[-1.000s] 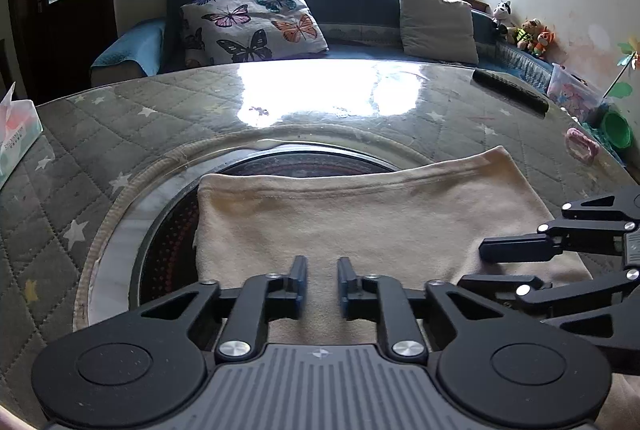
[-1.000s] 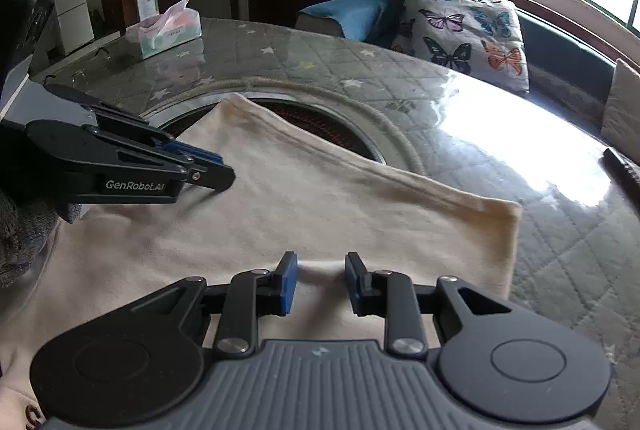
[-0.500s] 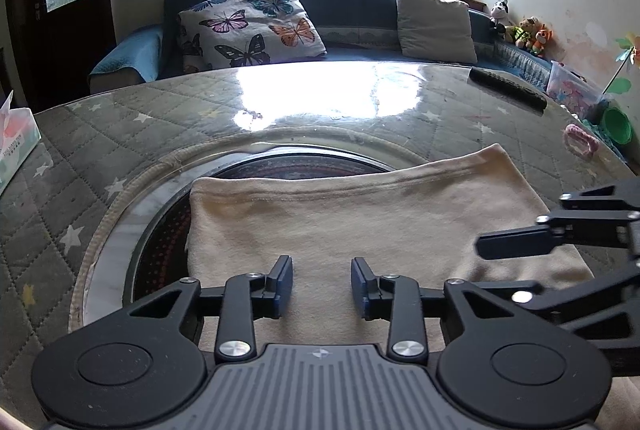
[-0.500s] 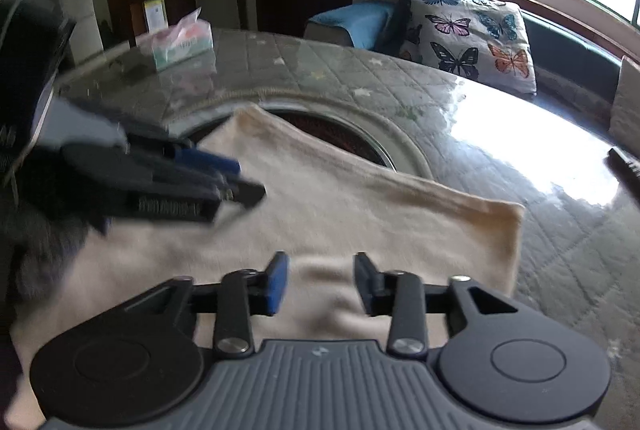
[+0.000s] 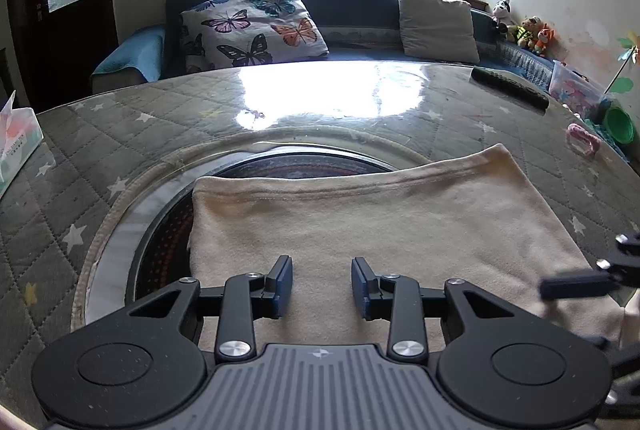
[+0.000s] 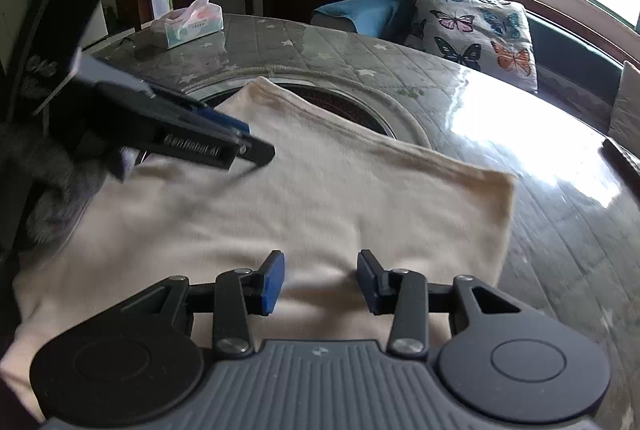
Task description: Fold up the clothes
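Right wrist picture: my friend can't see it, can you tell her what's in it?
A cream cloth lies flat on a quilted round table, with the open right hand-held gripper just above its near edge. The left hand-held gripper reaches in from the left, and a tissue box sits at the far side.

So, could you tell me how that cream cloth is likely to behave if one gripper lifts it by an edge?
The cream cloth will probably droop, since it lies limp and flat on the table. It looks thin, so likely light. The glossy tabletop may let it slide when pushed rather than bunch.
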{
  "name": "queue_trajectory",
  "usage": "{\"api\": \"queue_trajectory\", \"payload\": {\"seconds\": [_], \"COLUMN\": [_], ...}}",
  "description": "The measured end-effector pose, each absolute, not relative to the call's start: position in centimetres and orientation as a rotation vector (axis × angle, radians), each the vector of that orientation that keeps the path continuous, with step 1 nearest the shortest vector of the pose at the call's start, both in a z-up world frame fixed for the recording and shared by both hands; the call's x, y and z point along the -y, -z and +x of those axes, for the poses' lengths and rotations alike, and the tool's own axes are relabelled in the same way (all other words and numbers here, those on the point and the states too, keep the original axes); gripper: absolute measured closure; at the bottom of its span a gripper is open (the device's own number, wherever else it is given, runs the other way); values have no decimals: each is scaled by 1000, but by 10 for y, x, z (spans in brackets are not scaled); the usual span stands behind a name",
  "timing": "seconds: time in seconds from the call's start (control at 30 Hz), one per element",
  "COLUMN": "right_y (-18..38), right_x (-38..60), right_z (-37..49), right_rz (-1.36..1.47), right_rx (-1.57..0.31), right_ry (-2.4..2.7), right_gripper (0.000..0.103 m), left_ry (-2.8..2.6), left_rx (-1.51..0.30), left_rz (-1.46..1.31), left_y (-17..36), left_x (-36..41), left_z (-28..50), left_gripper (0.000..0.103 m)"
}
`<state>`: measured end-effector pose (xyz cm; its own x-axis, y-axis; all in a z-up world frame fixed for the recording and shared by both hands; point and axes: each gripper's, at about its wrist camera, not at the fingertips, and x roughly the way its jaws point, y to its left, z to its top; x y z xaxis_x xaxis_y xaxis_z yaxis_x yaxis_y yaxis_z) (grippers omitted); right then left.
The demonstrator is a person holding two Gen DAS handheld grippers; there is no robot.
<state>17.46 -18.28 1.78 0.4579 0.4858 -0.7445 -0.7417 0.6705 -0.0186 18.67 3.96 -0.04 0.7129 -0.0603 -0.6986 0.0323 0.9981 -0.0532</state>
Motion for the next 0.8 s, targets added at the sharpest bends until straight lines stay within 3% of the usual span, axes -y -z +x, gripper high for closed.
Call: {"api": "queue_trajectory", "payload": {"seconds": [0.8], "right_y": [-26], "right_x": [267], "right_z": [92], "right_rz": [-346], "right_rx": [-760], "right_ry": [-674], "right_gripper": [52], "left_ry": [11], "left_rx": [-763], "left_rz": [54], "left_y": [3], "left_x": [-26], "left_z": [177], "left_gripper": [53]}}
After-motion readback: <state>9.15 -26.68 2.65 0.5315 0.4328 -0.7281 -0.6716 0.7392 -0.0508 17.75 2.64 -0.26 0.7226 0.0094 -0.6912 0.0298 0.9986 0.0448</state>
